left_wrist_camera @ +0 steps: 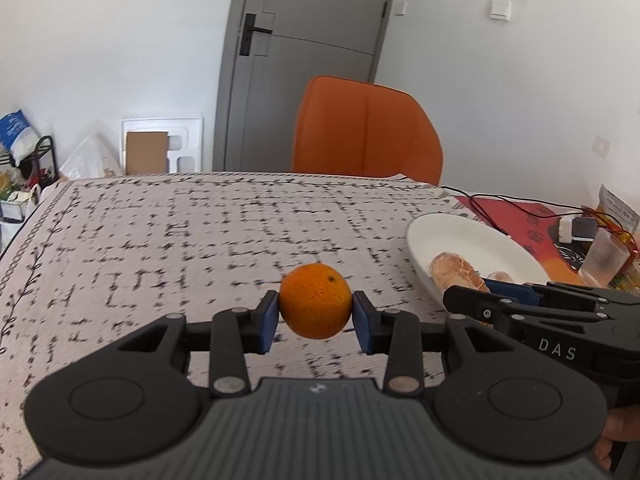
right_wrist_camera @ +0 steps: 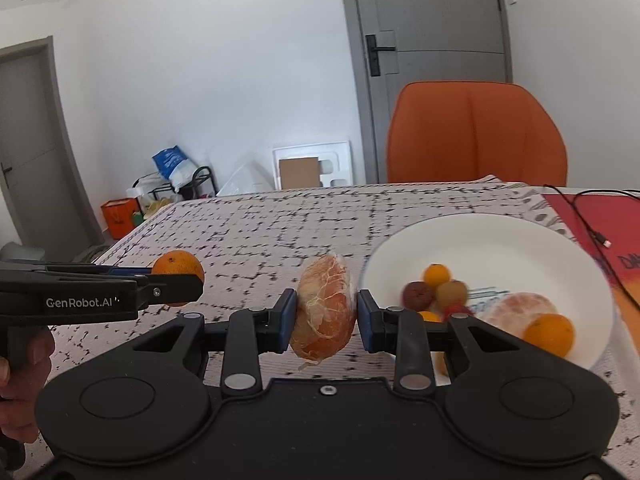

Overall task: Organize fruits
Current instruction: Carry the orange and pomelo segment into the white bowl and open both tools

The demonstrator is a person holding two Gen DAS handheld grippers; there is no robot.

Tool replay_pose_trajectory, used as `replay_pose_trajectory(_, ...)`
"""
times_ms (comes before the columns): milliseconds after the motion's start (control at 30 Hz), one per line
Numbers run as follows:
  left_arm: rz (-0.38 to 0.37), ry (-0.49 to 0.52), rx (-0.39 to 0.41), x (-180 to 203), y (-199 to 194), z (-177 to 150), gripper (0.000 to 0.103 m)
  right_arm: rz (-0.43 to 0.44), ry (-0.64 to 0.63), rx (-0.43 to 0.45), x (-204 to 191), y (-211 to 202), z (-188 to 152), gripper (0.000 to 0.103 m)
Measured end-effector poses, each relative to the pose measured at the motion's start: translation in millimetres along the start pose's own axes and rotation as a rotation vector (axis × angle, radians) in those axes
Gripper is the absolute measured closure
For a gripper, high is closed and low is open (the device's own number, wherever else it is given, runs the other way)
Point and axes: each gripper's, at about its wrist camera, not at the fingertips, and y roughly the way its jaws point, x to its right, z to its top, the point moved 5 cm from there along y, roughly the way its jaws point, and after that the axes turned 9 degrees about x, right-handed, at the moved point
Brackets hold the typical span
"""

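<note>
left gripper [left_wrist_camera: 315, 316] clamped on small round orange [left_wrist_camera: 315, 300] | right gripper [right_wrist_camera: 326, 316] pinching peeled pinkish citrus chunk [right_wrist_camera: 324, 308] | round white ceramic plate [right_wrist_camera: 520, 240] just right, fruit inside

Two peeled citrus pieces [right_wrist_camera: 323, 312], one plate [right_wrist_camera: 500, 236], two brown fruits [right_wrist_camera: 418, 295], one chair [right_wrist_camera: 476, 136].

Bright, even daylight; tablecloth blurred — fisheye-bent edges

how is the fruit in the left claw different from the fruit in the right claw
The left claw grips a whole orange, round with smooth unbroken rind. The right claw grips a peeled citrus piece, paler, veined with white pith, and taller than wide. Both are pinched between blue pads above the tablecloth.
</note>
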Motion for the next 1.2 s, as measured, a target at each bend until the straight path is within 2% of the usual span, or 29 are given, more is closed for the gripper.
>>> replay_pose_trajectory(1200,-0.139,0.148,-0.039,99.5,57.3,11.0,0.065,-0.181,0.055,0.050,105.5,-22.6,6.1,0.072)
